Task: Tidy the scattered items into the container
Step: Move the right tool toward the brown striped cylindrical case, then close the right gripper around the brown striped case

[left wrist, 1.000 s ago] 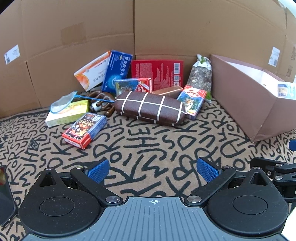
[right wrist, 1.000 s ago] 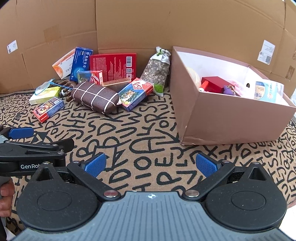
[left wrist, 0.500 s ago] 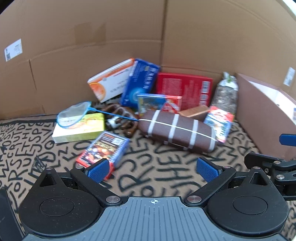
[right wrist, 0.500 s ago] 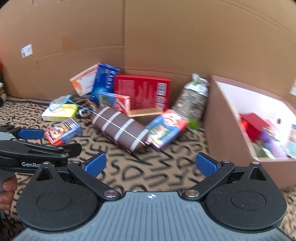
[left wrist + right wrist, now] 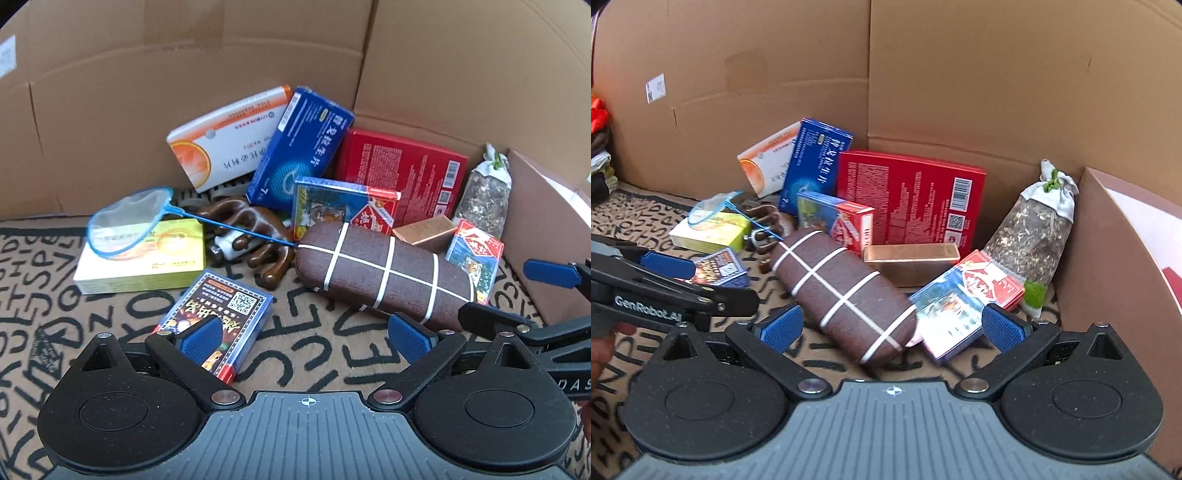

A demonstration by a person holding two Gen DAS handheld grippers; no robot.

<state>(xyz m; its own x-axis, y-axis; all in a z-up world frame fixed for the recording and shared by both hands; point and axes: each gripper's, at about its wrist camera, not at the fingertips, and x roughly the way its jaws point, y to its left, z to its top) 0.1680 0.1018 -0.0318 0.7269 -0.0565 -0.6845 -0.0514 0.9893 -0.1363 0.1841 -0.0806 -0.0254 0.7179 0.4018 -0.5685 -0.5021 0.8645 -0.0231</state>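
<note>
"GenRobot.AI" stands in pale letters on the black arm of the left gripper in the right wrist view; in the left wrist view the letters "DAS" show on the right gripper at the frame's right edge. The blue medicine box carries a white "7" near its lower corner and Chinese characters down its face — too distorted to read. The red box bears a barcode and a QR code amid unreadably small print. The card deck shows a QR code. The patterned mat is covered in bold black capitals — S, E, O, Z among them.
</note>
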